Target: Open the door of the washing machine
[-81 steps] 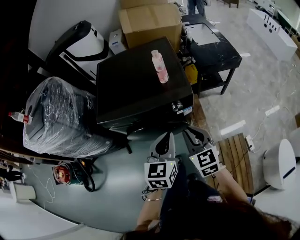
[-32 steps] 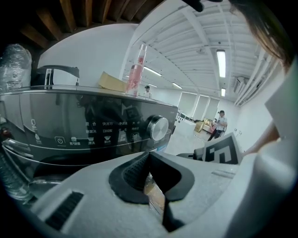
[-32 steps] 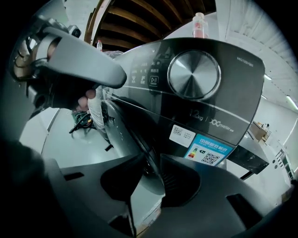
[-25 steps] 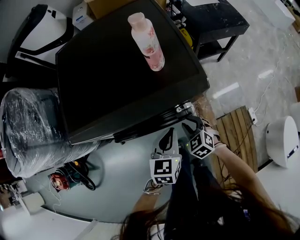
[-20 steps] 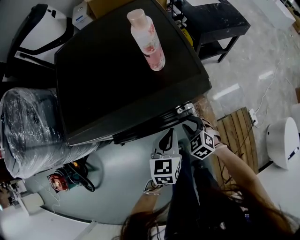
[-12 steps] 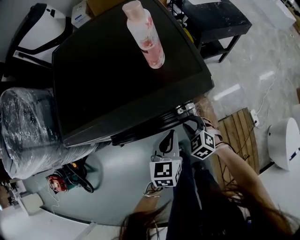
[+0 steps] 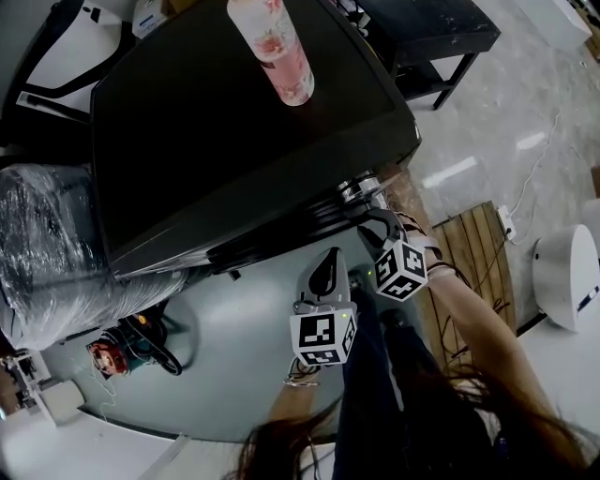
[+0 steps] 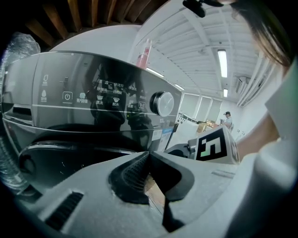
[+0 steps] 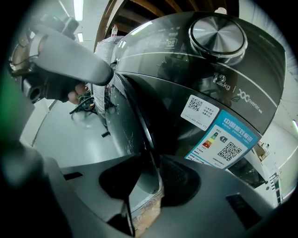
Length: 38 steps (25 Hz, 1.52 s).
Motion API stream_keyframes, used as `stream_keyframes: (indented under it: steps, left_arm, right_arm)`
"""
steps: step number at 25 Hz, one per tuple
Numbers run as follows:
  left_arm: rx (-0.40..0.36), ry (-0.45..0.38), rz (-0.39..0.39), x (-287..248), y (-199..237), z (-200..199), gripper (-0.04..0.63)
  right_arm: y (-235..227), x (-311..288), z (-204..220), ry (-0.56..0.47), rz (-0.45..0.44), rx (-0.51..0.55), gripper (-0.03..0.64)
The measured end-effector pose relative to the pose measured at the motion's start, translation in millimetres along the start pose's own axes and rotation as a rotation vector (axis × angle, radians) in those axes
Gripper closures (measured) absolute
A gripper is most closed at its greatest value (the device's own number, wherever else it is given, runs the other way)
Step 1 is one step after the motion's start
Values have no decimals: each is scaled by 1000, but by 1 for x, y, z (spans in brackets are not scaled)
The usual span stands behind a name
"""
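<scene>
The black washing machine fills the head view, with a pink bottle standing on its top. My right gripper is at the machine's front right corner, below the silver knob. In the right gripper view the edge of the round door runs between my right gripper's jaws. They are opening, and the pads stand off the rim. The door seems slightly out from the front. My left gripper hangs lower, in front of the door, its tips together on nothing.
A plastic-wrapped bundle sits close against the machine's left side. Cables and a red tool lie on the grey floor. A wooden pallet and a white device are to the right, with a black table behind.
The head camera has drawn nearer, so the machine looms larger. My left gripper has sunk a little in front of the door. The right gripper stays at the door's edge.
</scene>
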<state>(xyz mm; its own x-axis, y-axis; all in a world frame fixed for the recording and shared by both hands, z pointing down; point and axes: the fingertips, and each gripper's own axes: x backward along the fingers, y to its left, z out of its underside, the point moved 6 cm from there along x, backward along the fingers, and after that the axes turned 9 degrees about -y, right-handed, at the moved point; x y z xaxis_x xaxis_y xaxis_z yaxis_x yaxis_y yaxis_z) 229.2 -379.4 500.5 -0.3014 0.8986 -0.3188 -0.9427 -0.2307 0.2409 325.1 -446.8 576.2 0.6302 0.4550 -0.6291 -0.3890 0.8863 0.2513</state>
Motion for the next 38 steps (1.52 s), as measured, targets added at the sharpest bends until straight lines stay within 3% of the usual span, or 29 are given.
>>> stream_keyframes:
  steps: [12,29,38]
  left_arm:
    - [35,-11,-24,16,-20,21,583]
    - [47,-40,-113,58,-45,39,583]
    - [52,-50,-186,91,-61,50,583]
  right_arm:
    - [19,11,11,-2,-10,62,517]
    - [58,34,29,4,-37,38,518]
    - [87,48,39,14,-97,5,520]
